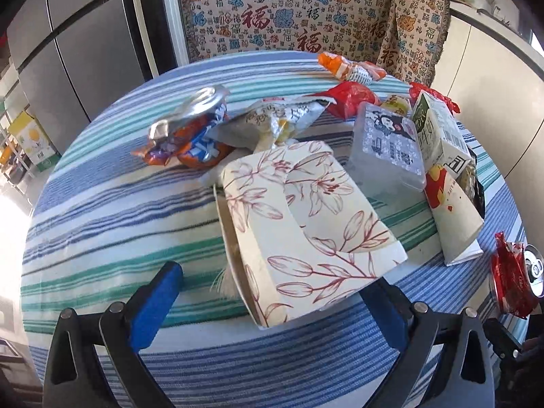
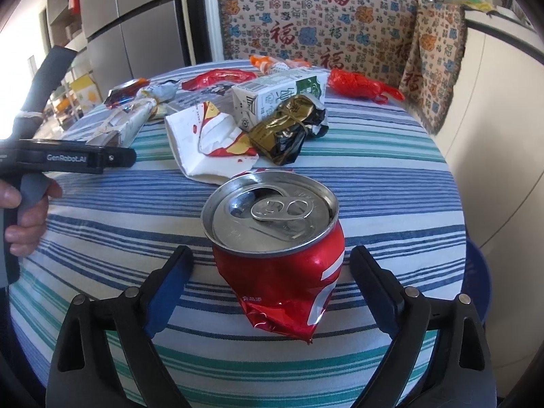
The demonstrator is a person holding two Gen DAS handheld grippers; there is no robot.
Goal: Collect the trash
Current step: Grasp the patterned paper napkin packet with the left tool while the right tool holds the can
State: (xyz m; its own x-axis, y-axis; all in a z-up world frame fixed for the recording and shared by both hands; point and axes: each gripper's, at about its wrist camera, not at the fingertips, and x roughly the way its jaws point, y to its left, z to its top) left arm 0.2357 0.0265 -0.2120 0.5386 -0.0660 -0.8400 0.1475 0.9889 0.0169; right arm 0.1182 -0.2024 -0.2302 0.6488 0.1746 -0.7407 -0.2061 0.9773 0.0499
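Table: round, under a blue, green and white striped cloth, strewn with trash
Right gripper: jaws spread wide either side of the can, a gap of cloth showing between each blue pad and the can wall; nothing gripped
Can: red, crumpled low on its body, upright with a slight lean, tab end up and opened, standing near the table's front edge
Left gripper: jaws wide apart; the box's near corner sits between them, the left pad well clear of it, the right finger hidden behind the box so contact there cannot be told
Box: cream card printed with red-brown flowers, tilted, open end facing left, lying mid-table
Behind the box: a crushed orange and blue can on its side and a torn silver wrapper
Right of the box: a clear plastic tub, a green and white carton, a white and red paper packet
Far edge: red plastic bag, orange wrapper
Hand: at the right view's left edge, around the left gripper's handle
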